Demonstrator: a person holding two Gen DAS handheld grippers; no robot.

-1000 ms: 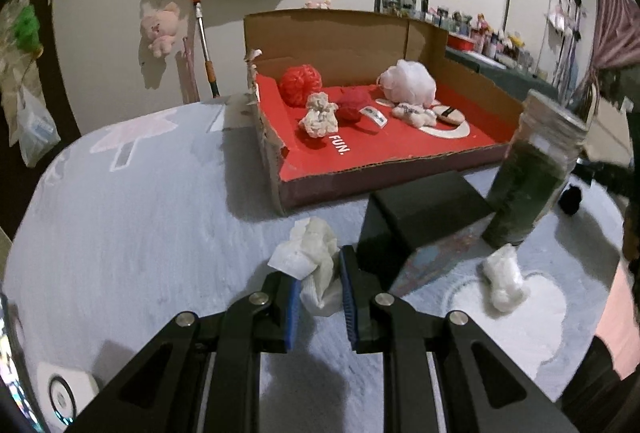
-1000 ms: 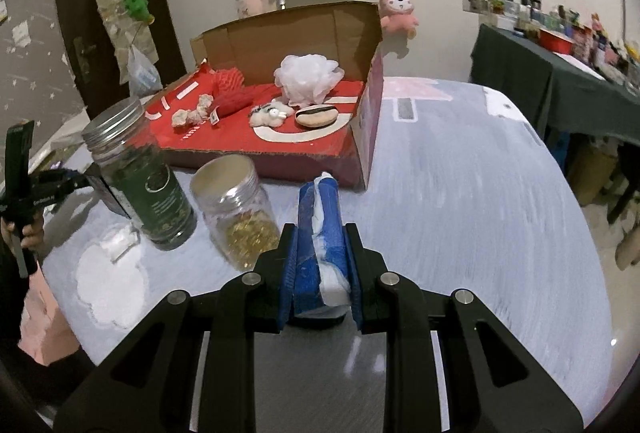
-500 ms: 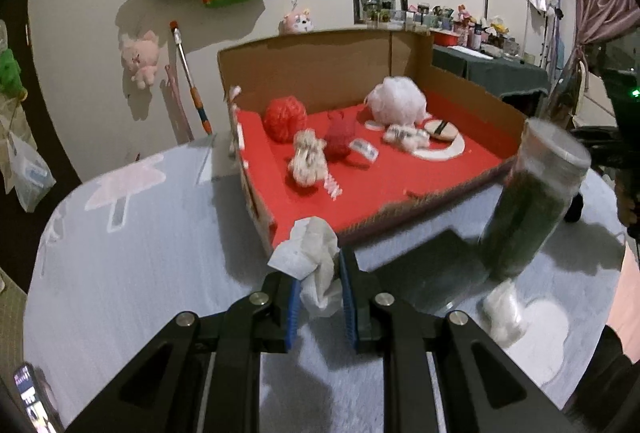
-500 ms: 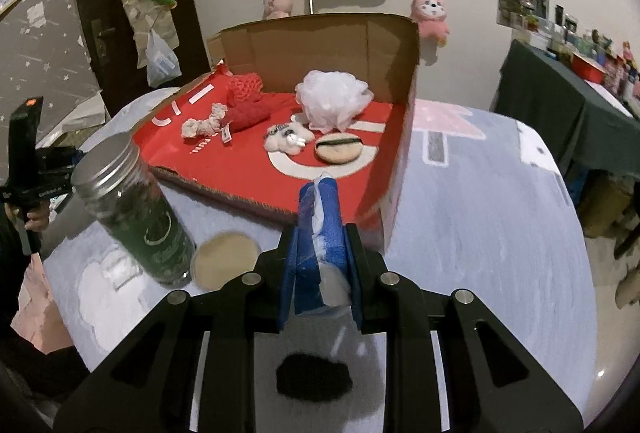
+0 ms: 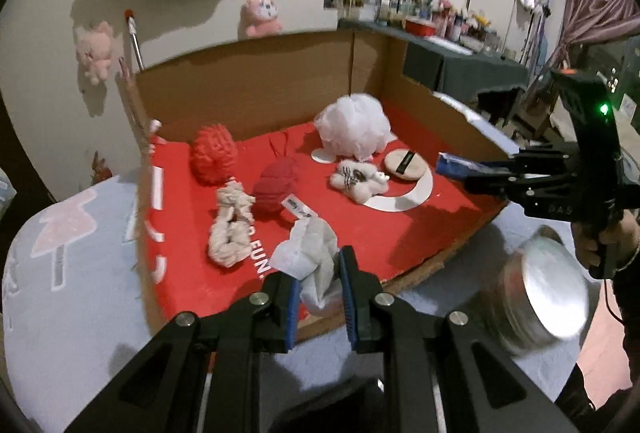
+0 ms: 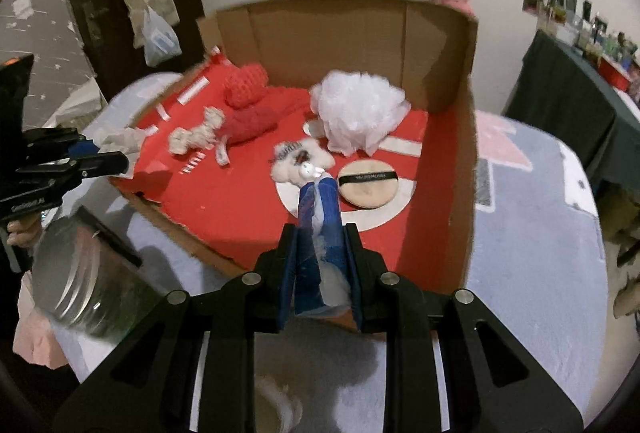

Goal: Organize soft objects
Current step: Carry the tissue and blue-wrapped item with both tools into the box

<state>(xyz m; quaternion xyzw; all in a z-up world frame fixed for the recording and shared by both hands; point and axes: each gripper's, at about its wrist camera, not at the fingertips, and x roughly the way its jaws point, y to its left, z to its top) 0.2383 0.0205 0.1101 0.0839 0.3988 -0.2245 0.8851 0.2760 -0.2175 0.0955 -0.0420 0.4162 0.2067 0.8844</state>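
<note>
A red-lined cardboard box (image 5: 460, 137) on the counter (image 5: 72, 273) already holds a white mesh pouf (image 5: 352, 129), red knits and small plush pieces. Over its near edge, the left tool (image 5: 316, 285) grips a crumpled white cloth (image 5: 312, 253); the right tool (image 6: 320, 269) clamps a blue-and-white soft packet (image 6: 320, 217). Both tilt downward, neither item yet dropped in.

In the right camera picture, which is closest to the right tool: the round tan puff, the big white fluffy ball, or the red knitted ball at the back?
1. Round tan puff, just beyond the right tool.
2. White fluffy ball, mid-box.
3. Red knitted ball, far left, at the back.
</note>
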